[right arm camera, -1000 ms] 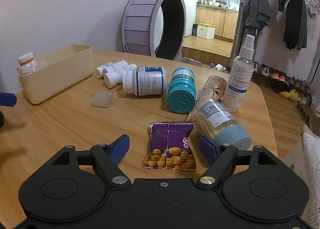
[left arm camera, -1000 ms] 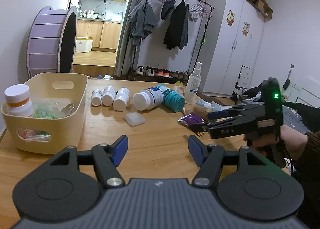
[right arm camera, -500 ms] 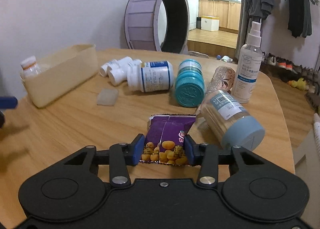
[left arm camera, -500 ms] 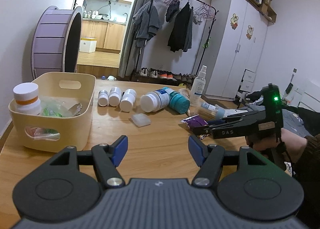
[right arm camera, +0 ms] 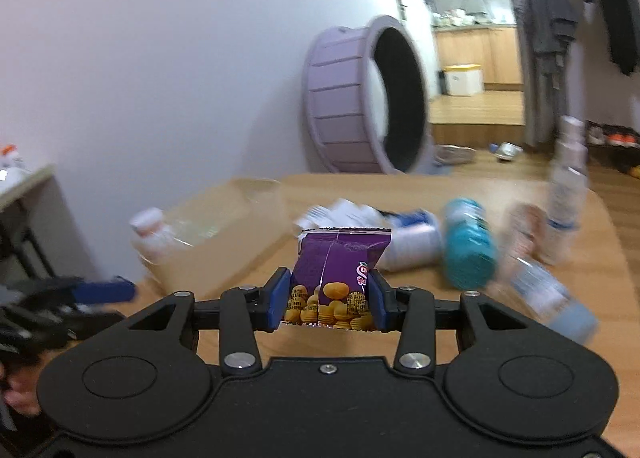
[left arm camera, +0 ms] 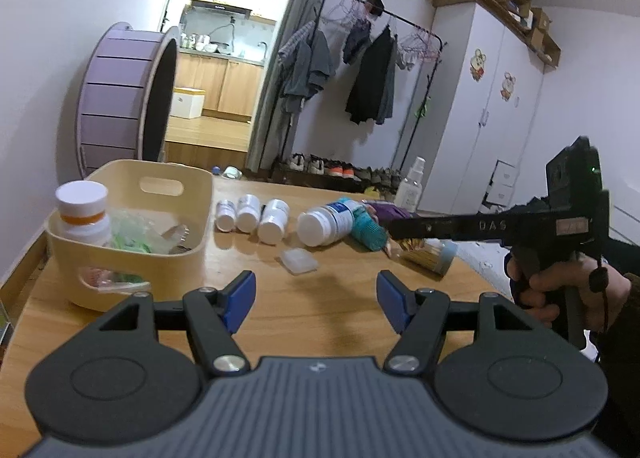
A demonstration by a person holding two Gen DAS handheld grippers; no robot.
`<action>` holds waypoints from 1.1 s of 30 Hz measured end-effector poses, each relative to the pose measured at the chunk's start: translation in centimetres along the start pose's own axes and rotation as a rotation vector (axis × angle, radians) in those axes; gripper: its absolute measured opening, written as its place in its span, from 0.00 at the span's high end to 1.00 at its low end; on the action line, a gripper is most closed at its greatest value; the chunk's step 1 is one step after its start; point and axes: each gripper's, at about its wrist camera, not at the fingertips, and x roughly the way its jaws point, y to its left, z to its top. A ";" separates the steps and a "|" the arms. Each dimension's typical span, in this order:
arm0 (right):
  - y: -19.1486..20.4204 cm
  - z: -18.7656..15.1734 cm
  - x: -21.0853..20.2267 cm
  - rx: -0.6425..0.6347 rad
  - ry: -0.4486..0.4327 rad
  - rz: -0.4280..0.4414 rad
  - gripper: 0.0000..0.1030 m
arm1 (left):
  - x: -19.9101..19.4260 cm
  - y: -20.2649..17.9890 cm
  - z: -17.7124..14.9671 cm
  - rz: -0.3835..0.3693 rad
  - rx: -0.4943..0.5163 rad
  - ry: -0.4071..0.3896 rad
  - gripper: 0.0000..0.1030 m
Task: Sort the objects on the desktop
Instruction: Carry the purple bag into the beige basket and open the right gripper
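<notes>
The right gripper [right arm camera: 328,300] pinches a purple snack packet [right arm camera: 340,270] between its two blue pads; its jaws have just been closing, and now the packet stands upright between them, clear of the wooden table [right arm camera: 560,290]. The pads hold it at the lower part, where the picture of yellow snacks is printed, and the crimped top seal sticks up free above the fingers.

The packet looks light and soft, I think. The foil is thin and probably slippery, and it bends a little where the pads press, so a strong squeeze may crush what is inside. A hold across the lower body, as now, seems good; a hold only on the seal edge would let it swing.

The left gripper [left arm camera: 316,298] hangs over the near part of the table with its jaws spread, and nothing is between them.

Further out, the yellow basket [left arm camera: 160,254] stands at the left side of the table with a white bottle with an orange band [left arm camera: 82,209] and some clear wrappers in it. I judge it is the likely place for the packet. Near the middle lie three small white bottles [left arm camera: 250,211], a bigger white bottle [left arm camera: 324,221] and a teal jar [left arm camera: 368,227], all on their sides. A spray bottle [right arm camera: 566,193] stands upright at the far right
</notes>
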 end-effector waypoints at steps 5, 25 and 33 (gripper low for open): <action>3.1 2.3 2.9 -0.029 -0.001 0.100 0.60 | -1.3 1.4 0.4 0.020 -0.032 -0.030 0.36; 6.0 4.0 7.2 -0.102 0.048 0.146 0.46 | -2.3 3.5 0.9 0.042 -0.073 -0.040 0.36; -1.1 0.7 -0.4 -0.078 -0.002 -0.120 0.44 | -0.7 1.6 0.7 0.003 -0.026 -0.008 0.36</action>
